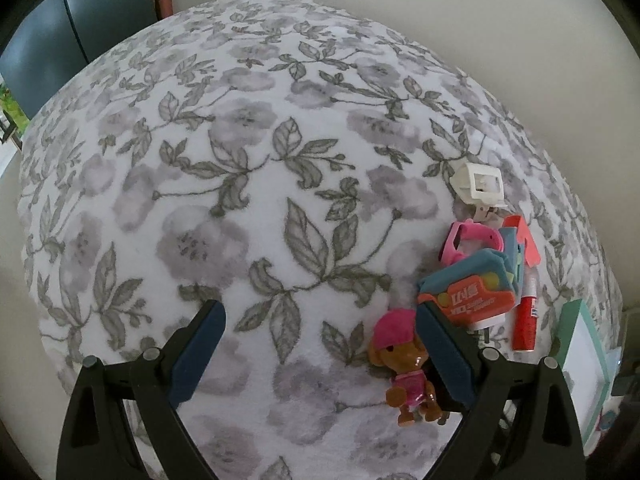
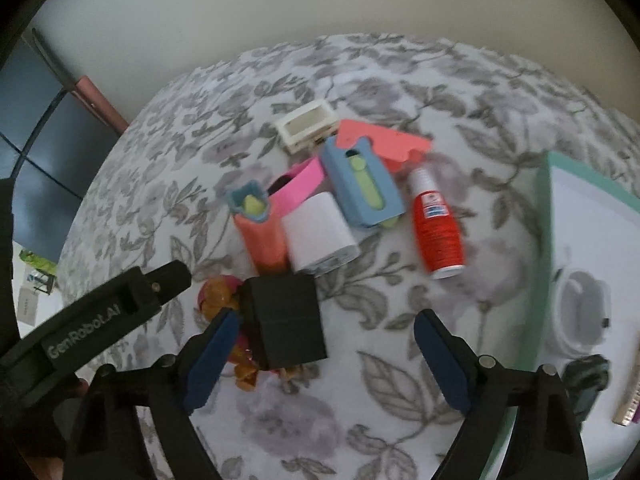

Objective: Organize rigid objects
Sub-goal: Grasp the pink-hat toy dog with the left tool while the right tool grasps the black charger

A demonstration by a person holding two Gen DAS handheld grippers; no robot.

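Left wrist: hovering with left gripper (image 1: 320, 340) jaws wide, empty, beside the toy dog (image 1: 408, 364) on the floral bed (image 1: 240, 160).

Right wrist: hanging with right gripper (image 2: 326, 348) jaws wide over the clutter, teal box (image 2: 546, 240) alongside; probably needing descent onto the red bottle (image 2: 438, 224).

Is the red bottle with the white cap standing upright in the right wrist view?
No, the red bottle with the white cap lies on its side on the floral blanket.

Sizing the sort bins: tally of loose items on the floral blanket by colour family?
Pink: 2, toy dog, pink strap
Orange/red: 3, red bottle, coral card, orange case
White: 2, white frame, white block
Blue: 1, blue case
Total: 8
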